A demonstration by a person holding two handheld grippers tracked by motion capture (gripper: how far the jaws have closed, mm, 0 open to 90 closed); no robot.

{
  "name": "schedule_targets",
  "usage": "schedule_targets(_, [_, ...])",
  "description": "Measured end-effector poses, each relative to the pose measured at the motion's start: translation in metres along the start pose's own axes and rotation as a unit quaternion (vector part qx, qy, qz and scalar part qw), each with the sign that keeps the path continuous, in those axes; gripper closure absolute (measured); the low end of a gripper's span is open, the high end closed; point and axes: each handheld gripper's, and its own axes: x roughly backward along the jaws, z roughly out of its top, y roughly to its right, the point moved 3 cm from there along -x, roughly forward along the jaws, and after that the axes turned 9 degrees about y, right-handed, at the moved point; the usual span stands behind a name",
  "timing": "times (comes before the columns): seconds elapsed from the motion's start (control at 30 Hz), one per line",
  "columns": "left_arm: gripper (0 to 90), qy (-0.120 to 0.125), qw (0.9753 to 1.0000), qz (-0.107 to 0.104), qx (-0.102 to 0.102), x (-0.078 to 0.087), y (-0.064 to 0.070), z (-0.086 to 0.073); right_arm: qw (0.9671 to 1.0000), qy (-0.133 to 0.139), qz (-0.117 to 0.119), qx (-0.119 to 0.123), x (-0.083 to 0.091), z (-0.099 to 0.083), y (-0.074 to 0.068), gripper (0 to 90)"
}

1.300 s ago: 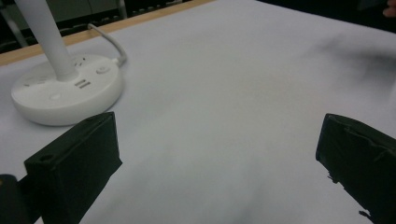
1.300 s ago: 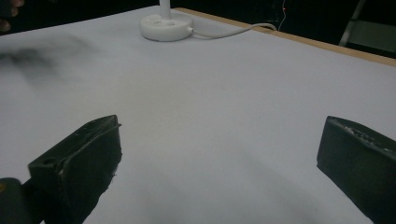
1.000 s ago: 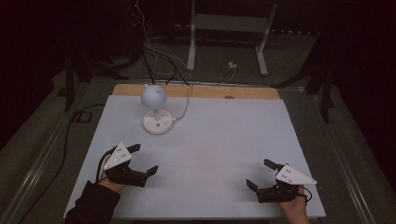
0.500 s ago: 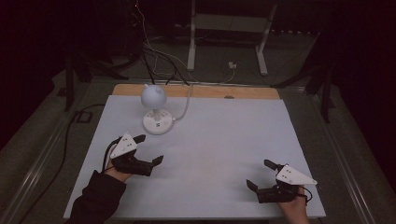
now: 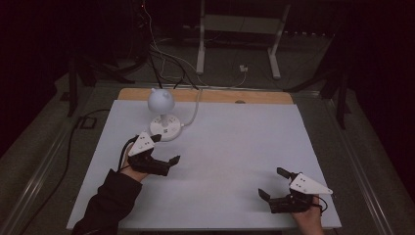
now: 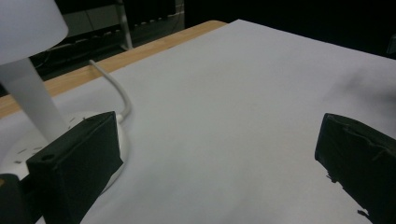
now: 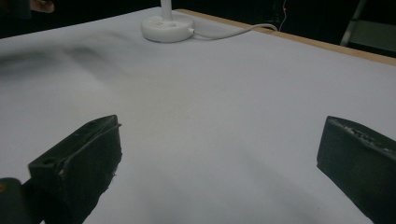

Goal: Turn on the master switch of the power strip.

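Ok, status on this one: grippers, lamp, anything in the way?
Left gripper open, beside the lamp's base, not touching it. Right gripper open, low at the near right edge, holding nothing. White lamp upright at far left, cord trailing back. No obstruction between left gripper and lamp.

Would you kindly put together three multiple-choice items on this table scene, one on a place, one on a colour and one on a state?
1. Where on the table does the lamp stand?
A. at the far left, near the wooden edge
B. at the near right corner
C. in the middle

2. What colour is the lamp?
A. black
B. white
C. red

3. How do the jaws of the left gripper stand?
A. shut on the lamp's cable
B. shut on nothing
C. open, with nothing between them

Answers: 1 A, since the high view shows the lamp's round base at the far left, close to the wooden strip. 2 B, since shade, stem and base are white in the high view and the left gripper view. 3 C, since the left gripper view shows its two black jaws wide apart over bare white surface.
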Motion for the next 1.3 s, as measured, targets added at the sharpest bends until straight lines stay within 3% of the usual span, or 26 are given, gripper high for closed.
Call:
schedule_targets(0.4, [0.8, -0.007, 1.0000, -0.001, 0.001, -0.020, -0.003, 0.000, 1.0000, 0.001, 0.000, -0.002, 0.000, 0.000, 0.000, 0.0])
schedule_targets(0.67, [0.6, -0.012, 0.9995, 0.026, 0.012, -0.033, -0.011, -0.005, 1.0000, 0.002, -0.001, -0.004, 0.001, 0.000, 0.000, 0.0])
schedule_targets(0.77, [0.6, -0.012, 0.9992, 0.020, 0.033, -0.038, -0.016, -0.006, 1.0000, 0.001, 0.001, -0.006, 0.001, 0.000, 0.000, 0.0])
schedule_targets(0.93, [0.6, -0.014, 0.9987, 0.024, 0.043, -0.044, -0.023, -0.008, 1.0000, 0.002, 0.000, -0.007, 0.001, 0.000, 0.001, 0.0])
schedule_targets(1.17, [0.6, -0.017, 0.9975, 0.053, 0.043, -0.054, -0.033, -0.010, 1.0000, 0.003, -0.001, -0.009, 0.001, 0.000, 0.001, 0.0])
schedule_targets(1.3, [0.7, -0.026, 0.9958, 0.070, 0.054, -0.059, -0.037, -0.011, 0.9999, 0.002, 0.000, -0.011, 0.001, 0.000, 0.002, 0.0])
